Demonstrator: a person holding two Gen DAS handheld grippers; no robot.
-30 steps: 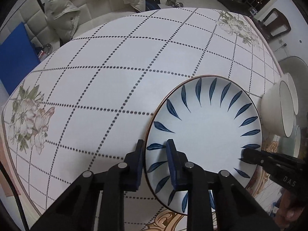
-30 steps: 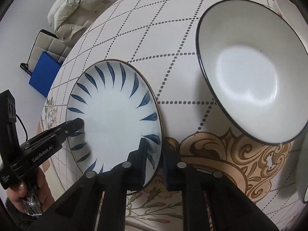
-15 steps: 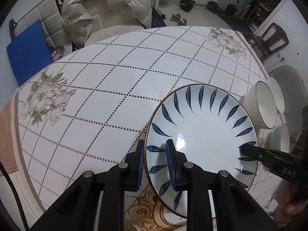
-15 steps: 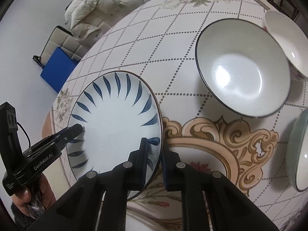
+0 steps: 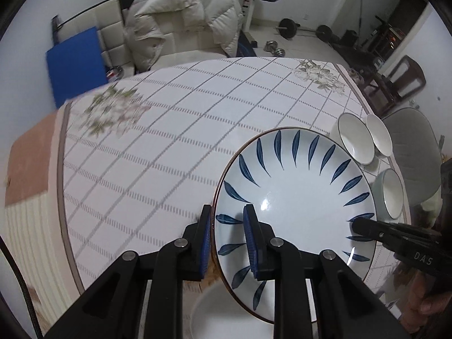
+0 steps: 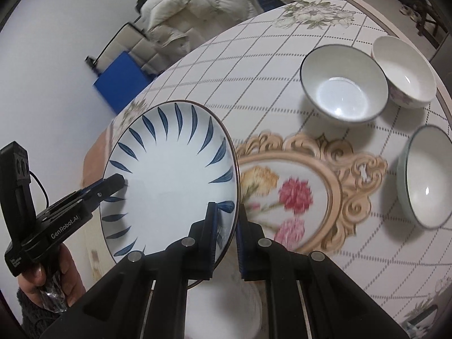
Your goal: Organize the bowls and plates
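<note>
While clamped at opposite rims by each gripper [image 5: 227,228] [image 6: 226,220], white plate [image 5: 296,197], blue leaf strokes.

Even indoor light, glare on plate [image 5: 293,197], blurred tablecloth [image 5: 158,141], fisheye-warped dark corners

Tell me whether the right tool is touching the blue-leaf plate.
Touching: the right wrist view shows the right tool with its blue pads clamped on the blue-leaf plate's rim.
</note>
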